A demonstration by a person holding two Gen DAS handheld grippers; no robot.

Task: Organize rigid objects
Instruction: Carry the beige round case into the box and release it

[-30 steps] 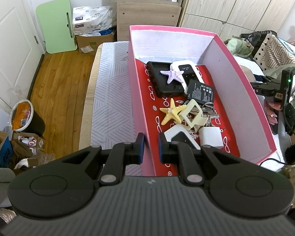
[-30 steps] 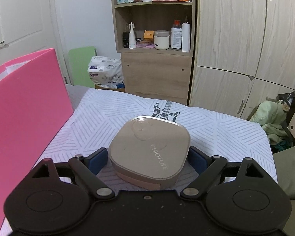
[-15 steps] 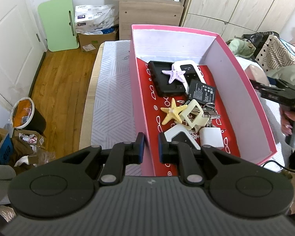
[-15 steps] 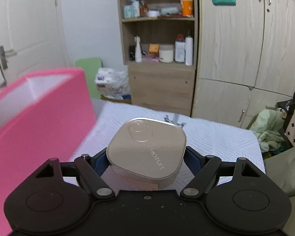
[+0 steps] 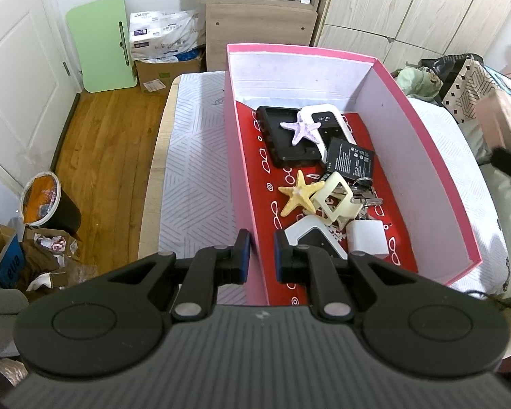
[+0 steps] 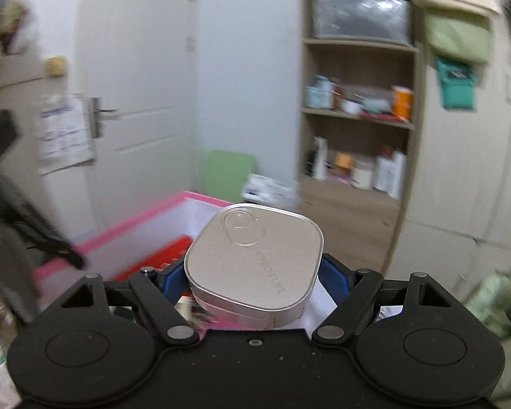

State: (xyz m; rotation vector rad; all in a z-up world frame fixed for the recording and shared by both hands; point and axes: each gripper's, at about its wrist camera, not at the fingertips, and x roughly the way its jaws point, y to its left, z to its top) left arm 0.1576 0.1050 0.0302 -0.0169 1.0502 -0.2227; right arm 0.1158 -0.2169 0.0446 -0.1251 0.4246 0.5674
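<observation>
My left tongs (image 5: pixel 259 255) are pinched nearly shut on the near left wall of the pink box (image 5: pixel 236 156), one pad outside and one inside, so the box stays put on the bed (image 5: pixel 194 156) while I load it. The box sits along the bed's right side, its left wall running toward the far edge. Inside, from left to right, I see a black tray (image 5: pixel 282 136) at the far end with a lilac starfish (image 5: pixel 301 129) lying on it, a yellow starfish (image 5: pixel 298 194) nearer me, then a cream clip (image 5: pixel 335 201) touching it, a white charger (image 5: pixel 366 242) at the near end, and a black battery (image 5: pixel 351 162) toward the right wall. My right tongs (image 6: pixel 253 274) stand wide, their blue pads pressed on both sides of a flat beige case (image 6: pixel 255 259), so the case is held by its edges and kept roughly level, lid up. It hangs clear of the bed, above the box's right rim, with the red lining showing just below and left of it. I judge the case is on its way into the box, and the free floor by the right wall looks like the place for it.
</observation>
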